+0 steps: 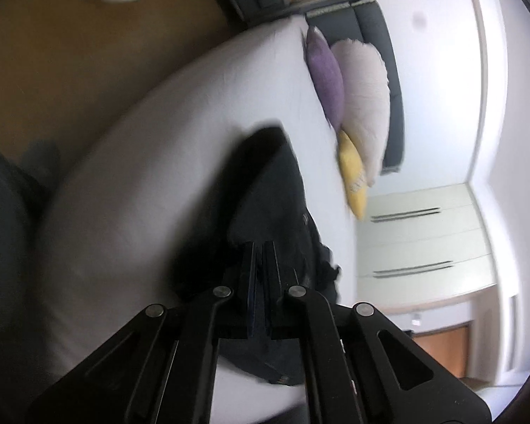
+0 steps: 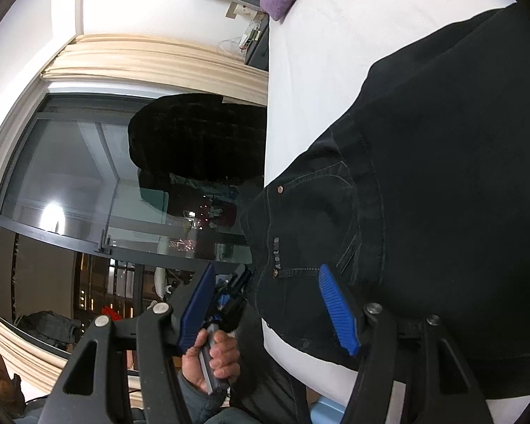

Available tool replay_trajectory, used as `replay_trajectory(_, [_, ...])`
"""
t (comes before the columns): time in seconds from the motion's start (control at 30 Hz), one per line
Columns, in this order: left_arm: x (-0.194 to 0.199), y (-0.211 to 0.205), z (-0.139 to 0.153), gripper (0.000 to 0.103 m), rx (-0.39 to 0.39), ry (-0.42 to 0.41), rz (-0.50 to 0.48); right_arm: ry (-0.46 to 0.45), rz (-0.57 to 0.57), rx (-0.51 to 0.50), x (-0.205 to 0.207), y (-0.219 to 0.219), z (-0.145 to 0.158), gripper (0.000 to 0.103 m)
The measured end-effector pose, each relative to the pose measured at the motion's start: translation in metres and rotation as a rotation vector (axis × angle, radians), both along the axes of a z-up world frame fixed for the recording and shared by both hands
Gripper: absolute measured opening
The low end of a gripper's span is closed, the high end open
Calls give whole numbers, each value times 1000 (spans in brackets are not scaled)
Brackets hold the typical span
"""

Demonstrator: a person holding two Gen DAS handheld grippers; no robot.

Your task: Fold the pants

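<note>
Black denim pants (image 2: 424, 176) lie on a white-sheeted bed (image 2: 318, 53); the waistband and pocket end (image 2: 293, 233) hangs at the bed's edge. My right gripper (image 2: 268, 304) is open, its blue pads (image 2: 335, 307) spread wide on either side of the waistband end, not gripping. In the left wrist view the pants (image 1: 272, 190) appear blurred on the bed (image 1: 159, 162). My left gripper (image 1: 261, 251) has its fingers pressed together over the dark cloth; whether fabric is pinched between them cannot be told.
Purple (image 1: 325, 77), pale pink (image 1: 364, 106) and yellow (image 1: 351, 176) pillows lean on a dark headboard (image 1: 392, 81). A white drawer unit (image 1: 424, 233) stands beyond. A window (image 2: 70, 176) and a black hanging garment (image 2: 198, 141) are beside the bed. The person's hand (image 2: 215, 357) holds the left gripper's handle.
</note>
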State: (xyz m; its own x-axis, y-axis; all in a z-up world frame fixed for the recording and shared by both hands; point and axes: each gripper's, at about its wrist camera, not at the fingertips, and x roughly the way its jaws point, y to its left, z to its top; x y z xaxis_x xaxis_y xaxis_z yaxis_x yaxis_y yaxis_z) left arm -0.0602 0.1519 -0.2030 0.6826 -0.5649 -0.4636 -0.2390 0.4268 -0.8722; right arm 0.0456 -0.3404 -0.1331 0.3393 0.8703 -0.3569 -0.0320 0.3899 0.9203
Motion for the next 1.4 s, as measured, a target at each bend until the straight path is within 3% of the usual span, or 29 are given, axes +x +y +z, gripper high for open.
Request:
replay_trajectory(0.13, [-17, 22, 15, 4, 4, -5, 6, -10, 14, 4, 1, 3, 2, 65])
replay_trajectory(0.37, [-35, 13, -10, 9, -41, 107, -27, -8, 44, 14, 3, 12, -2, 65])
replay_trajectory(0.53, [-48, 14, -12, 10, -123, 71, 0, -14, 55, 13, 0, 11, 0, 65])
replay_trajectory(0.6, [-50, 18, -13, 15, -162, 47, 15, -11, 50, 14, 0, 9, -1, 65])
replay_trajectory(0.63, [-51, 18, -12, 29, -179, 33, 16, -9, 51, 11, 0, 8, -1, 65])
replay_trajectory(0.67, [-50, 17, -11, 66, -170, 27, 14, -9, 54, 10, 0, 8, -1, 65])
replay_trajectory(0.73, [-56, 18, -5, 96, -140, 8, 39, -13, 58, 11, 0, 9, 0, 65])
replay_trajectory(0.77, [-58, 19, -3, 97, -135, -9, 47, -15, 58, 12, 0, 9, 0, 65])
replay_trajectory(0.87, [-57, 18, -4, 96, -104, 30, 10, -20, 57, 14, -1, 9, 1, 65])
replay_trajectory(1.03, [-50, 12, -9, 91, -142, 2, -37, -19, 58, 10, -1, 10, 0, 65])
replay_trajectory(1.13, [-41, 6, -17, 76, -148, -3, -53, -12, 62, 8, -1, 11, 0, 65])
replay_trajectory(1.23, [-32, 3, -27, 50, -167, 17, -46, -17, 72, 8, -1, 12, 2, 65])
replay_trajectory(1.33, [-26, 2, -39, 32, -194, 42, -33, -20, 75, 14, 0, 14, 5, 65])
replay_trajectory(1.4, [-24, 3, -47, 29, -230, 53, -18, -21, 83, 14, 2, 18, 7, 65])
